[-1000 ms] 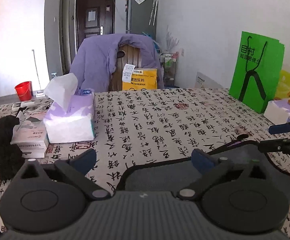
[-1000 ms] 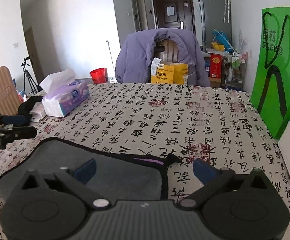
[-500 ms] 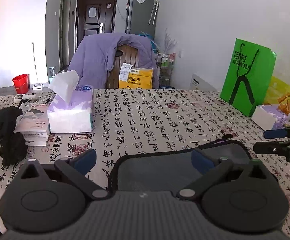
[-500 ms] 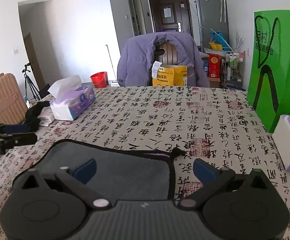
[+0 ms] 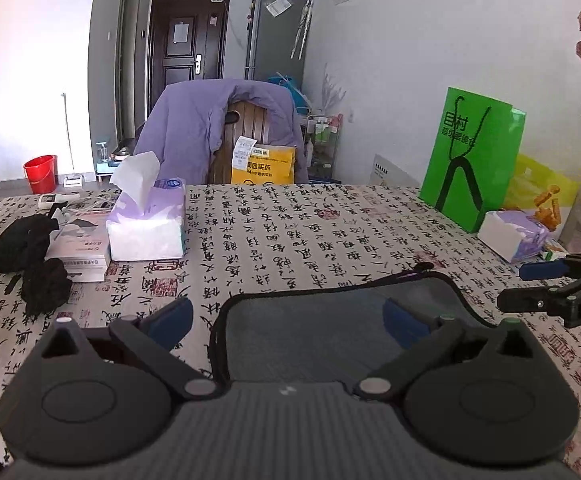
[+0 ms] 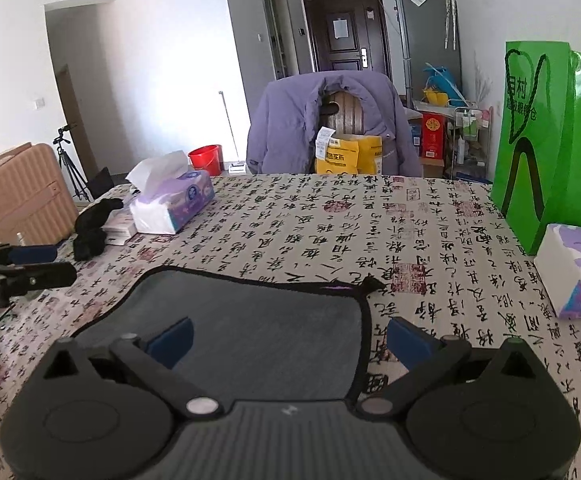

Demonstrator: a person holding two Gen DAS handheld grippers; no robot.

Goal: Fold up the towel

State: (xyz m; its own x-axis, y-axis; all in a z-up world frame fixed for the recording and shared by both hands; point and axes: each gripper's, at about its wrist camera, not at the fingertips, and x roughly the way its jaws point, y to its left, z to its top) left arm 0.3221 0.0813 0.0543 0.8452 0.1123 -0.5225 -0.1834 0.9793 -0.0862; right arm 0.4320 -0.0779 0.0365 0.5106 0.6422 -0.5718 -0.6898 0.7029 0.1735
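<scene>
While the grey towel (image 6: 258, 320) lies flat on the desk (image 6: 330, 232), both the left tongs (image 5: 286, 318) and right tongs (image 6: 290, 338) gape wide, empty; soft, limp, light cloth, best pinched at near corners.

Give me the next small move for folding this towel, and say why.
Probably lower both tongs onto the near corners and close. The towel lies flat on the tablecloth. The left tongs stand open astride its left edge, the right tongs open astride its right edge, and neither grips cloth yet. Both corners must be held before the near edge can go over to the far one.
</scene>
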